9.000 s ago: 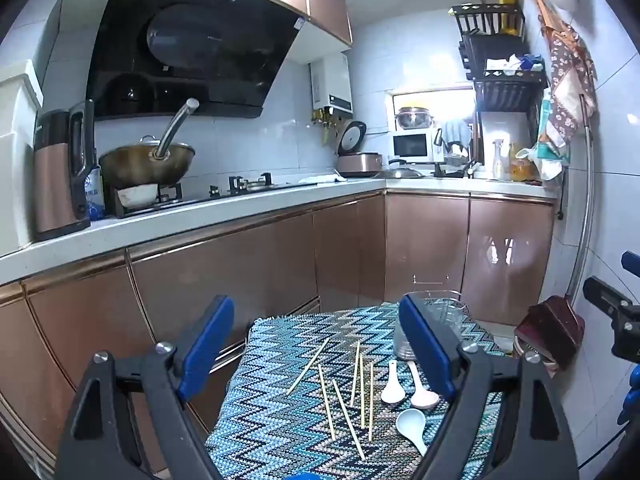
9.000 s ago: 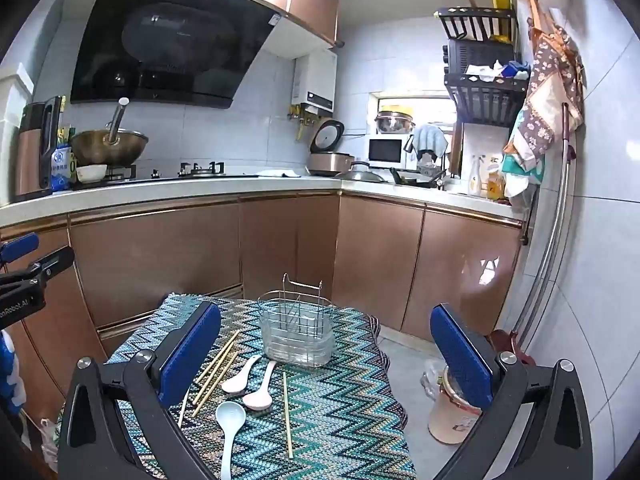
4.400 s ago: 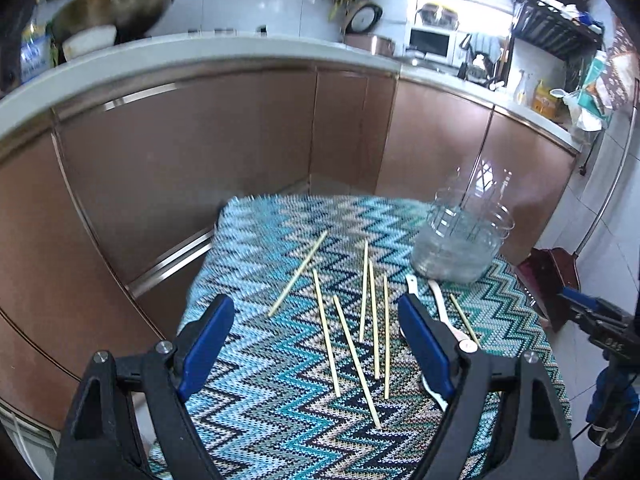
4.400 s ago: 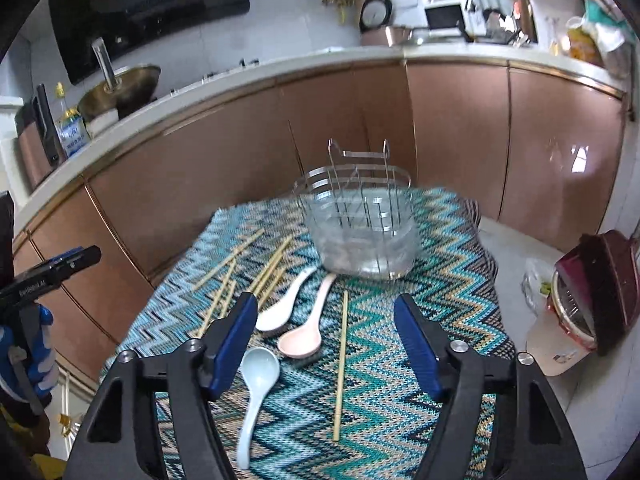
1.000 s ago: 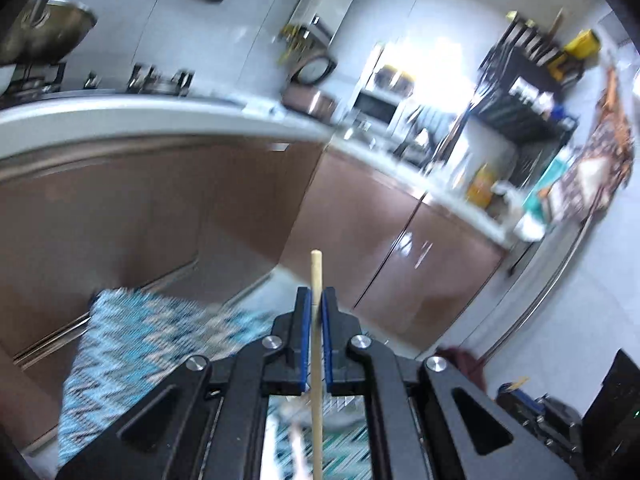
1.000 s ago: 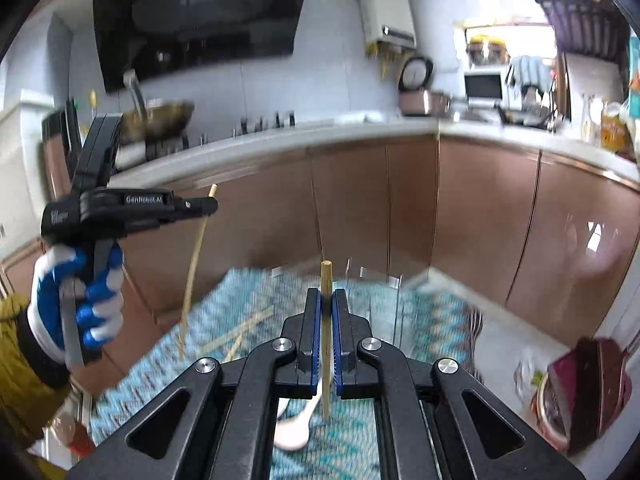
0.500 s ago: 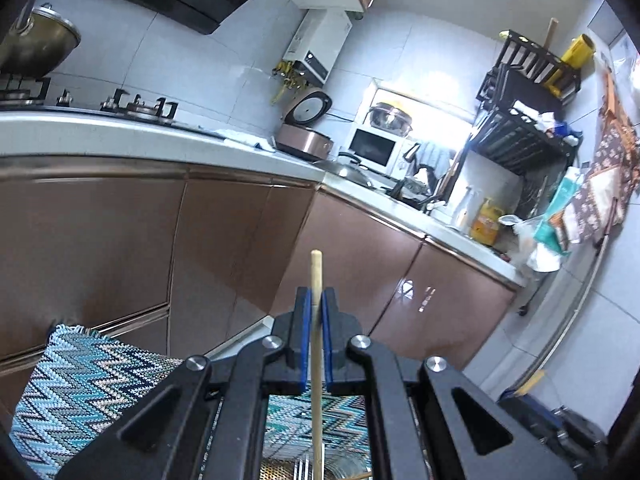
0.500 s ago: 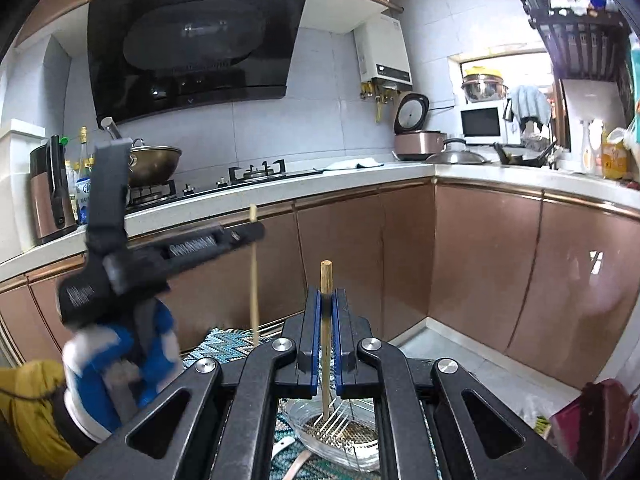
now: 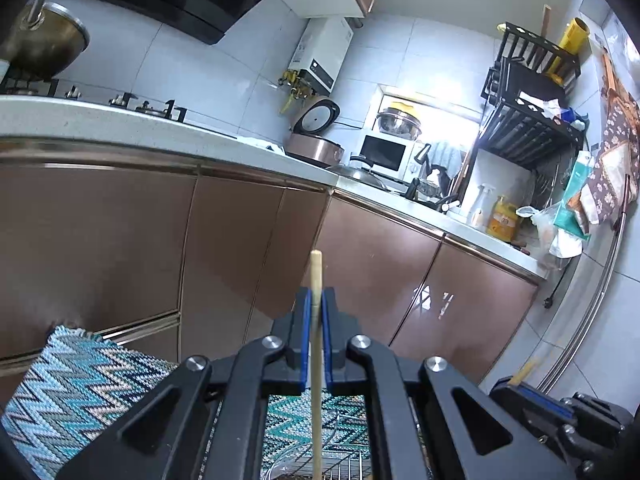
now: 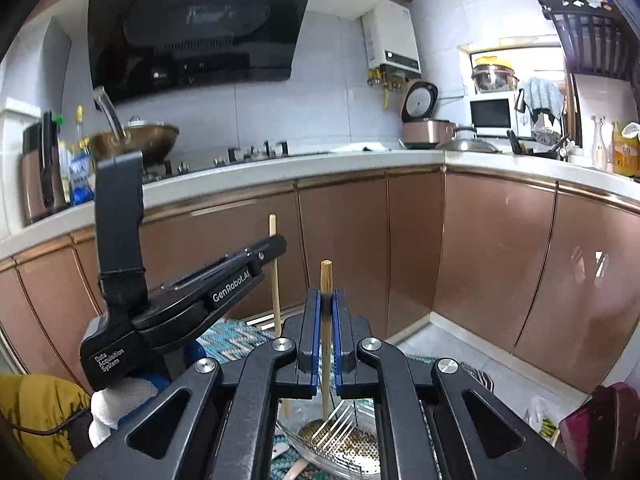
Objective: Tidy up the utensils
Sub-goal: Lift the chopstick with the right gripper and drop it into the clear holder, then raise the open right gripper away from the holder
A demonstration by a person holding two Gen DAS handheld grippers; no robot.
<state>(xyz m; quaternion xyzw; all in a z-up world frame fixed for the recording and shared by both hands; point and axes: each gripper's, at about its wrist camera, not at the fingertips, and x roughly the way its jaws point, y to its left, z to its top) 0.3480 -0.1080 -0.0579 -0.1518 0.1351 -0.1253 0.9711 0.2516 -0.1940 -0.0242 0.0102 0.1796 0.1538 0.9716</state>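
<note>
My left gripper [image 9: 315, 300] is shut on a wooden chopstick [image 9: 316, 272] that stands upright between its blue pads. Below it the wire-and-clear utensil holder [image 9: 320, 468] shows on the zigzag cloth [image 9: 80, 392]. My right gripper [image 10: 326, 304] is shut on a second upright chopstick [image 10: 326, 276], whose lower end hangs over the utensil holder [image 10: 348, 444]. In the right wrist view the left gripper [image 10: 276, 246], held by a gloved hand [image 10: 116, 400], carries its chopstick [image 10: 274, 280] down beside the holder's left rim. A spoon [image 10: 280, 450] lies partly hidden left of the holder.
Brown cabinets [image 10: 492, 264] and a white counter [image 10: 360, 158] wrap around behind the small table. A wok [image 10: 136, 140] and a rice cooker [image 10: 424, 128] stand on the counter. A dark red dustpan [image 10: 600, 420] sits on the floor at the right.
Both grippers have come forward and down over the holder with their chopsticks still gripped. In the right wrist view the left gripper has moved right, close beside the right one.
</note>
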